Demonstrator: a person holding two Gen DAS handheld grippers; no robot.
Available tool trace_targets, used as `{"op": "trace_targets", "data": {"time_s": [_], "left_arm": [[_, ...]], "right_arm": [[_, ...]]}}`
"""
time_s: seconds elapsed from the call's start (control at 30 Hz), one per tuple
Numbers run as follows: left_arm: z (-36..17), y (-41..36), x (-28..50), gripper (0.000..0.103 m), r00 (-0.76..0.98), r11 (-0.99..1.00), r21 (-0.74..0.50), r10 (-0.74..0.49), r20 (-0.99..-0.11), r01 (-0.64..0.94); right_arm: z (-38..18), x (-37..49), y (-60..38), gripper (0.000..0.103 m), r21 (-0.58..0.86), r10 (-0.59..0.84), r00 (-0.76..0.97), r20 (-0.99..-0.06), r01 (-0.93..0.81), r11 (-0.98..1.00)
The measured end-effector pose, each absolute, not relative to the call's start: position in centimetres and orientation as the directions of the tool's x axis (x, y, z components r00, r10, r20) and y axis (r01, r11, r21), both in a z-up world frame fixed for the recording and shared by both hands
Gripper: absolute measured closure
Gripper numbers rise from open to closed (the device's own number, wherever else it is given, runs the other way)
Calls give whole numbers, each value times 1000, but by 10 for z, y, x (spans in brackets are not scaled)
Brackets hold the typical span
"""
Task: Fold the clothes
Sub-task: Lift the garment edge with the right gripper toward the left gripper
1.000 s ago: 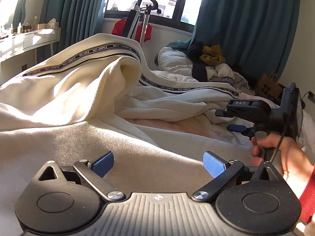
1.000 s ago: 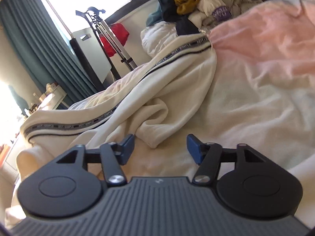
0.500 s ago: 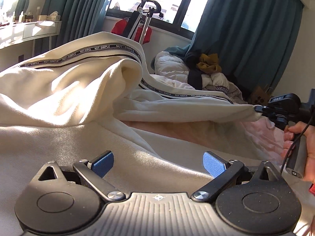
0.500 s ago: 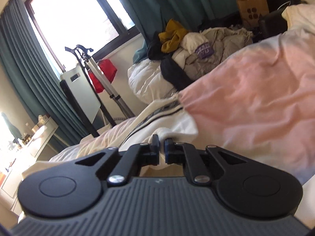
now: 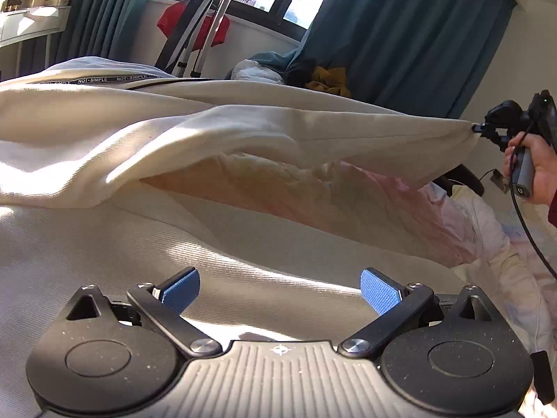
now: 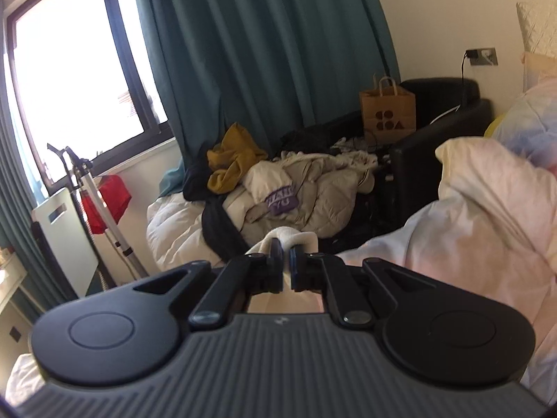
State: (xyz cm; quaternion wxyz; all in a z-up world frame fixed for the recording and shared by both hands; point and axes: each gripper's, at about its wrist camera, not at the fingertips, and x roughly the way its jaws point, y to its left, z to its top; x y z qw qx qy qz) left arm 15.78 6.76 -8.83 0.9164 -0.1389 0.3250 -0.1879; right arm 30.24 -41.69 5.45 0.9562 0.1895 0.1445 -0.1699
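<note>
the bed [image 5: 480,237] was covered in pale pink and white bedding, sunlit in patches. behind it hung teal curtains [image 6: 264,52] beside a bright window [image 6: 69,59]. a heap of clothes [image 6: 278,188] lay under the curtains, with a mustard piece on top, and a brown paper bag [image 6: 388,109] stood on a black armchair [image 6: 438,132]. a folded stand [image 5: 205,17] leaned at the sill with something red behind it, and a white dresser [image 5: 31,24] sat at the far left.

the garment [image 5: 243,132] was cream, thick and ribbed, with a dark tape reading "not-simple" along one seam. it lay spread over the bed, one part flat under the left gripper [image 5: 280,291], another part lifted and pulled taut toward the right, showing a fleecy inside.

the left gripper's blue pads [image 5: 377,291] stood wide apart just above the flat cloth, holding nothing. the right gripper [image 6: 284,266] was closed to a narrow slit, pinching a cream corner of the garment; in the left view it [image 5: 482,129] held that corner up in the air, gripped by a hand [image 5: 538,174] at a red sleeve.
</note>
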Motion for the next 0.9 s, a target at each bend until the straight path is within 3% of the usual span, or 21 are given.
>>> {"op": "trace_targets", "data": {"time_s": [0.1, 0.2, 0.4, 0.53, 0.9], "left_arm": [[-89, 65, 158, 3, 711, 883, -376, -454, -537, 280], [-90, 64, 161, 3, 699, 877, -382, -468, -541, 291], [-89, 67, 166, 3, 702, 875, -403, -463, -541, 267], [-88, 65, 170, 3, 703, 879, -401, -456, -546, 258], [-88, 64, 165, 3, 696, 864, -423, -480, -533, 272]], "right_arm": [[64, 300, -432, 96, 291, -319, 906, -279, 396, 871], [43, 287, -454, 96, 271, -363, 882, -300, 444, 854], [-43, 254, -488, 96, 248, -371, 750, -547, 569, 784], [-48, 271, -490, 96, 267, -338, 694, -636, 609, 747], [112, 318, -434, 96, 362, -231, 926, -298, 334, 870]]}}
